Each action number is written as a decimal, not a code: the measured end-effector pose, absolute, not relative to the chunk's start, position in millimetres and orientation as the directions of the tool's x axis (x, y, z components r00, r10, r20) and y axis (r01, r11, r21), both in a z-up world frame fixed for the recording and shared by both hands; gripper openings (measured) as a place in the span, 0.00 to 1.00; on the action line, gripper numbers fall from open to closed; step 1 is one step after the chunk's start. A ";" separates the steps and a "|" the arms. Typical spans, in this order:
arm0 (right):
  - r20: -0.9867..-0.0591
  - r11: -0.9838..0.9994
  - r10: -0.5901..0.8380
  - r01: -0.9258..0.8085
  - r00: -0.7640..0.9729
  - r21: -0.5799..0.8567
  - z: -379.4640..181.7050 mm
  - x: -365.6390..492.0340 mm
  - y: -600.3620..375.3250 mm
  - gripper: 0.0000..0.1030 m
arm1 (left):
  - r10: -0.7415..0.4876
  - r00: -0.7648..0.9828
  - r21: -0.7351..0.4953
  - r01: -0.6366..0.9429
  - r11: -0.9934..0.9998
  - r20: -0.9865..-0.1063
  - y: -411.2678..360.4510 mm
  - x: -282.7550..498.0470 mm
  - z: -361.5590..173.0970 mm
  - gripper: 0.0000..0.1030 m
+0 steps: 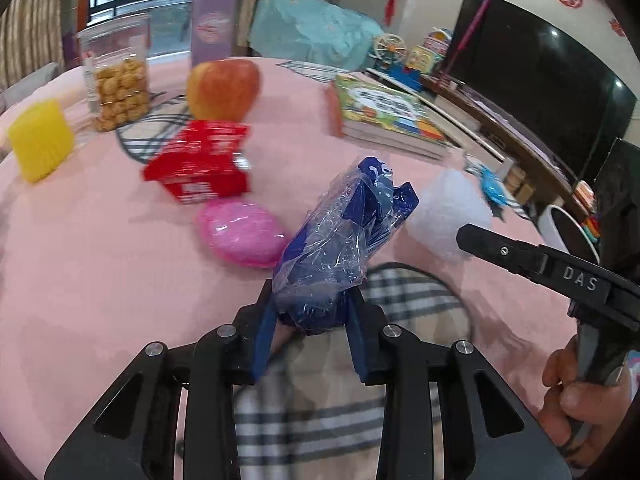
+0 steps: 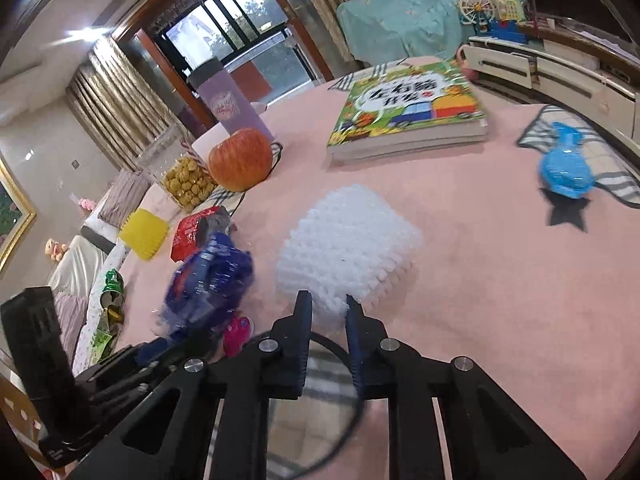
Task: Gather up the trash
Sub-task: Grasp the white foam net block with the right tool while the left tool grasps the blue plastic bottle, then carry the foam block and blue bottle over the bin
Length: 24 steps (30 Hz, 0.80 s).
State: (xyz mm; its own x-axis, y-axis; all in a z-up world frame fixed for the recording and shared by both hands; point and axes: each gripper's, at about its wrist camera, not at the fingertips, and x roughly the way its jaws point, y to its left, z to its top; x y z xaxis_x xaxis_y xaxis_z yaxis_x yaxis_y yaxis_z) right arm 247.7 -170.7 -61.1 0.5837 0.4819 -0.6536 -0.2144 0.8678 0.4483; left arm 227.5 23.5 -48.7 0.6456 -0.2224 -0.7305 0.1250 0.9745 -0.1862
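left gripper point(image 1: 310, 312) jaws clamped on crumpled blue wrapper point(image 1: 344, 240), lifted off pink tablecloth point(image 1: 100, 264); right gripper point(image 2: 328, 308) jaws narrow, nothing held, just short of white foam block point(image 2: 352, 248)

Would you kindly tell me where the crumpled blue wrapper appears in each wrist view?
Left wrist view: blue wrapper at centre, clamped in the left gripper.
Right wrist view: blue wrapper at lower left.
Shared landmark: the apple, beyond it in both.
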 end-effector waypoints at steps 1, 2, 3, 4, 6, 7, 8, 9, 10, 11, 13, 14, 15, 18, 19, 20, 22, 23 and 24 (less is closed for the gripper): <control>-0.649 0.867 0.481 -0.211 0.589 0.451 -58.4 242.5 -179.1 0.16 | -0.235 0.643 -0.191 0.139 0.972 -0.729 16.7 226.2 -47.5 0.30; -0.646 0.869 0.477 -0.208 0.596 0.450 -56.1 238.9 -185.6 0.16 | -0.243 0.640 -0.194 0.148 0.970 -0.729 12.9 225.5 -47.1 0.30; -0.644 0.871 0.472 -0.204 0.602 0.448 -53.8 235.3 -191.9 0.16 | -0.251 0.638 -0.194 0.159 0.968 -0.728 6.6 224.0 -46.2 0.29; -0.642 0.871 0.471 -0.203 0.605 0.447 -52.2 233.1 -196.1 0.16 | -0.258 0.636 -0.194 0.171 0.966 -0.727 0.5 222.8 -45.5 0.29; -0.639 0.876 0.461 -0.201 0.616 0.439 -47.6 224.8 -209.0 0.16 | -0.276 0.629 -0.197 0.194 0.961 -0.726 -13.3 220.3 -43.9 0.29; -0.637 0.878 0.458 -0.201 0.620 0.435 -45.5 221.2 -214.5 0.15 | -0.286 0.626 -0.199 0.207 0.958 -0.726 -20.3 218.7 -43.4 0.29; -0.634 0.879 0.455 -0.201 0.625 0.433 -43.5 217.7 -219.9 0.15 | -0.292 0.623 -0.200 0.215 0.956 -0.726 -24.5 217.6 -43.8 0.29; -0.632 0.880 0.452 -0.196 0.630 0.433 -41.6 213.7 -226.7 0.15 | -0.301 0.619 -0.201 0.227 0.953 -0.726 -31.8 215.9 -43.2 0.29; -0.631 0.879 0.451 -0.194 0.631 0.435 -40.5 211.7 -230.1 0.15 | -0.310 0.615 -0.203 0.240 0.949 -0.725 -39.6 213.9 -42.3 0.29; -0.627 0.880 0.449 -0.190 0.637 0.436 -38.5 206.8 -237.4 0.15 | -0.317 0.612 -0.204 0.249 0.947 -0.724 -44.7 212.5 -41.1 0.29; -0.623 0.884 0.438 -0.184 0.647 0.430 -35.4 199.2 -247.3 0.15 | -0.335 0.605 -0.208 0.272 0.939 -0.722 -57.6 208.6 -39.1 0.29; -0.621 0.884 0.436 -0.181 0.651 0.430 -34.4 195.4 -252.1 0.15 | -0.343 0.601 -0.210 0.282 0.936 -0.722 -63.0 206.7 -38.5 0.29; -0.620 0.886 0.432 -0.177 0.655 0.430 -33.3 192.2 -257.4 0.15 | -0.352 0.596 -0.212 0.294 0.932 -0.721 -69.7 205.0 -37.5 0.29; -0.612 0.889 0.413 -0.152 0.674 0.433 -30.3 179.8 -277.8 0.15 | -0.368 0.589 -0.206 0.326 0.923 -0.720 -87.6 201.0 -35.0 0.29; -0.610 0.888 0.410 -0.146 0.678 0.435 -30.1 177.4 -281.7 0.15 | -0.374 0.585 -0.205 0.336 0.919 -0.720 -94.0 199.6 -34.4 0.29; -0.607 0.889 0.403 -0.135 0.685 0.438 -29.1 173.2 -289.5 0.15 | -0.380 0.581 -0.207 0.343 0.916 -0.720 -98.4 199.6 -34.1 0.29; -0.604 0.891 0.387 -0.115 0.696 0.439 -27.2 166.4 -300.2 0.15 | -0.392 0.571 -0.208 0.361 0.909 -0.721 -109.4 197.8 -33.1 0.29; -0.603 0.892 0.380 -0.104 0.702 0.441 -26.5 162.8 -306.9 0.15 | -0.396 0.568 -0.207 0.369 0.906 -0.722 -113.9 196.9 -32.4 0.29; -0.603 0.893 0.372 -0.095 0.706 0.441 -25.6 160.0 -311.2 0.15 | -0.400 0.565 -0.207 0.376 0.903 -0.722 -118.6 196.4 -31.8 0.29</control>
State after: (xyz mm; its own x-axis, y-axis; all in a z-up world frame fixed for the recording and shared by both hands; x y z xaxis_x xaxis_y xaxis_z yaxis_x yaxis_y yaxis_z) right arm 160.0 -311.2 -25.6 0.7058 0.3725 -0.6025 -0.0949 0.8927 0.4406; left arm 196.4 -118.6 -31.8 0.5645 -0.4004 -0.7218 0.3762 0.9032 -0.2068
